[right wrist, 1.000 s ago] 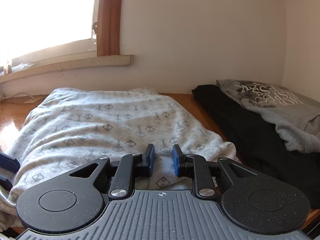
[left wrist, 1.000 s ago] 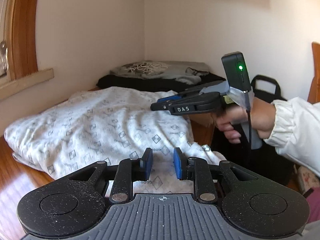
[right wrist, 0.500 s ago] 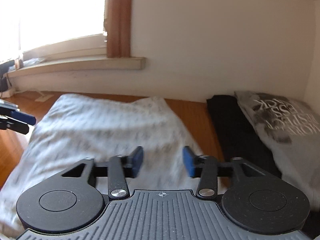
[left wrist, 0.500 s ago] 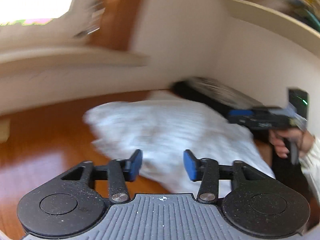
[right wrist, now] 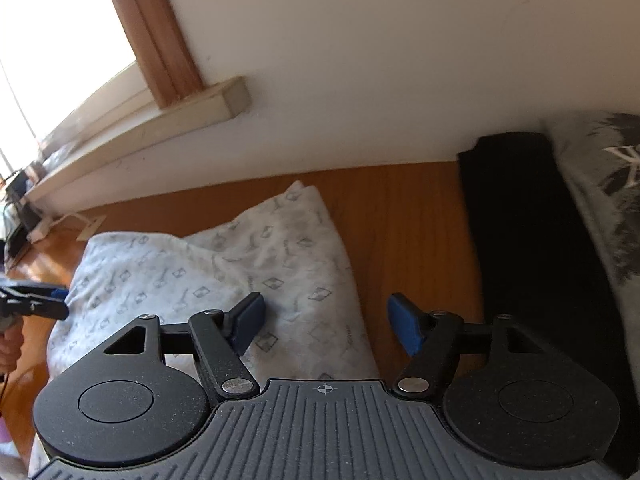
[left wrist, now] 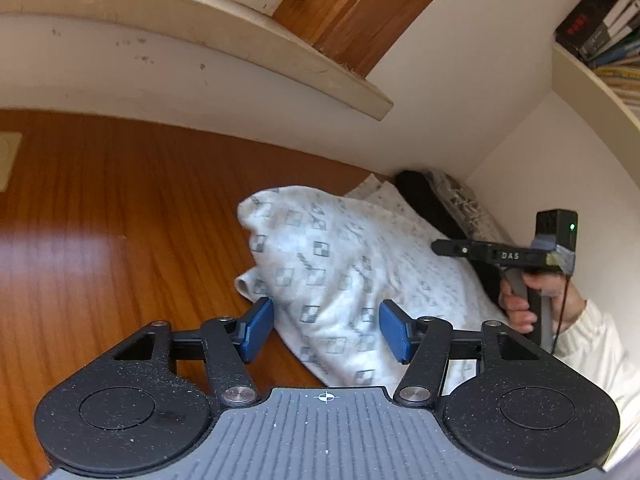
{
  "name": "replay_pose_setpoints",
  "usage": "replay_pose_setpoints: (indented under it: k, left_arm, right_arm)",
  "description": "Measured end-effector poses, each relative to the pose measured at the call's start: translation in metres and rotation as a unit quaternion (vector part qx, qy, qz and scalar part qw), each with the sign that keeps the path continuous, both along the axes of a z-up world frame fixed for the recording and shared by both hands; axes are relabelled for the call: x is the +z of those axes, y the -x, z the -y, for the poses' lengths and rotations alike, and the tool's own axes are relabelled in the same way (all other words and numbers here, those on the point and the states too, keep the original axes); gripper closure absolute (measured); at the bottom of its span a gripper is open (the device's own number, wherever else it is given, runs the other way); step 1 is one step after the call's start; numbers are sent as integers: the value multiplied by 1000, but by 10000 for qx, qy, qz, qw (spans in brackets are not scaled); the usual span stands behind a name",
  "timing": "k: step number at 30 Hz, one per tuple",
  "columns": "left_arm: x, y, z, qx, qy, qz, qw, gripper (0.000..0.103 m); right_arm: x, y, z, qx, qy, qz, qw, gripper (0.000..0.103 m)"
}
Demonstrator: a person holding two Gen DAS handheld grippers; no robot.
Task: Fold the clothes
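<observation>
Both grippers, left (left wrist: 326,328) and right (right wrist: 326,322), gape wide and empty over the near edge of the patterned cloth (left wrist: 340,264) lying rumpled on the wooden surface (left wrist: 120,220).

Patterned garment (left wrist: 340,264) on wooden surface (left wrist: 120,208), ahead of left gripper (left wrist: 326,330), its near edge between spread fingers. Right gripper (right wrist: 326,324) over garment's right edge, bare wood beyond right finger. Dark folded cloth (right wrist: 528,232) right of it, printed grey garment (right wrist: 600,184) further right. Window ledge (right wrist: 160,120) behind, against wall.
</observation>
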State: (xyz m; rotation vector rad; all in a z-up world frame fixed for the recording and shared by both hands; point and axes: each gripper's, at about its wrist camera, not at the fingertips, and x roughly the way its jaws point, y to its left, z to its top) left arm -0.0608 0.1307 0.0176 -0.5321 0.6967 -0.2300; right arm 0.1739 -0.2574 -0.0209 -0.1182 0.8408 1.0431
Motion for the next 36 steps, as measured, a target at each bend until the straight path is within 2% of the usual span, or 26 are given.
replay_pose_setpoints:
  k: [4,8,13,14,16,18,23,28,33,36]
  left_arm:
    - [3,-9,0,-47,-382,32,9993,35]
    - [5,-20,4,-253,-643,34,9976,28]
    - [3,-25,17,-612,-791,171,9948,31]
    - [4,-27,19,-654,-822,242,9942,34]
    - [5,-31,24,-739,-885,384,9926,54]
    - [6,-35,29,-824,-948,526,9907,63]
    - [8,-45,42,-1034,-1104,879,9846,68]
    - [13,-55,54,-1251,-1258,1269,9759,71]
    - [29,-65,67,-1501,-1411,1826,9614,72]
    - [37,-68,75,-1575,-1378,2177,9533,73]
  right_arm:
    - [-3,10,-5,181,29,241,9995,36]
    - [-5,22,-7,203,56,485,9986,47]
    - [-7,41,-3,93,1,799,9968,64]
    - [-7,45,-3,66,-17,860,9963,67]
    - [-8,53,-1,11,-53,984,9951,74]
    - [-8,64,1,-31,-62,1197,9928,78]
    - [-2,101,15,-261,-77,2203,9750,81]
    - [9,117,41,-774,-457,2538,9631,81]
    - [23,144,56,-1187,-660,3305,9340,81]
    - [33,159,59,-1361,-716,3751,9141,81]
